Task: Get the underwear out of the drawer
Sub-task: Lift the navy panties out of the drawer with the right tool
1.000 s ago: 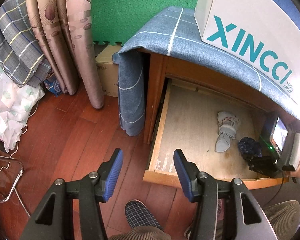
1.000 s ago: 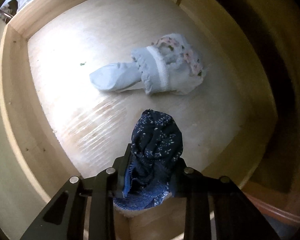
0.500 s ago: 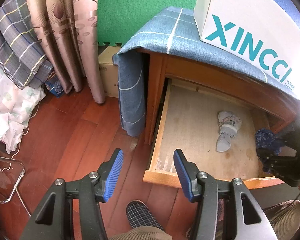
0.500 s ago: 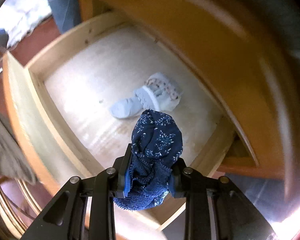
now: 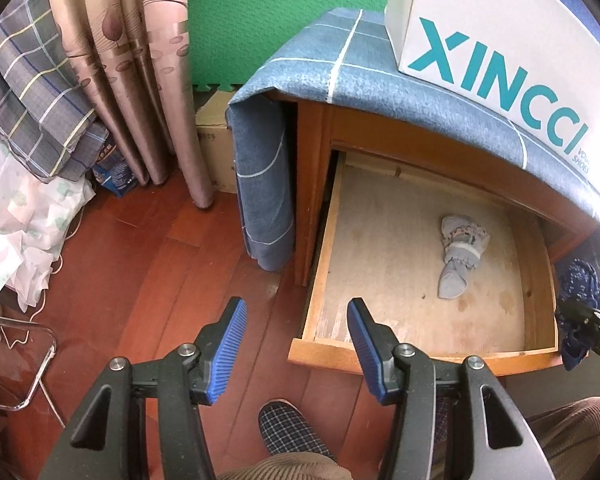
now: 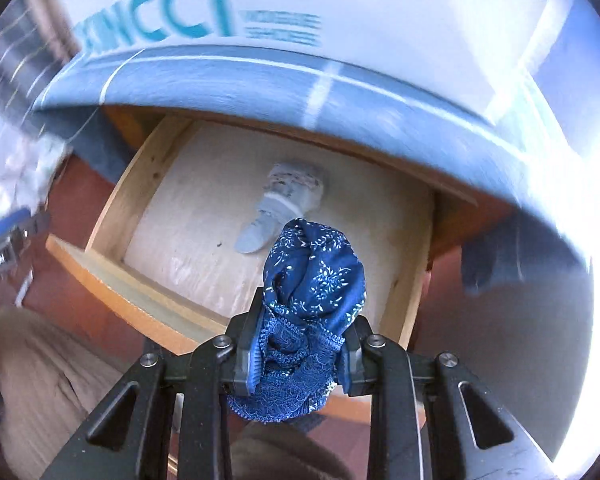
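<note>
The right gripper (image 6: 298,354) held its jaws clamped on the navy underwear (image 6: 314,280), at six o'clock from the open drawer (image 6: 112,204); the left gripper (image 5: 297,344) hung with jaws spread, empty.

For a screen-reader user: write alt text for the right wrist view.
The right gripper is shut on dark blue floral underwear with lace trim, held above the front of an open wooden drawer. A pale blue garment lies on the drawer floor; a blue cloth and a white shoe box top the cabinet, motion-blurred.
</note>
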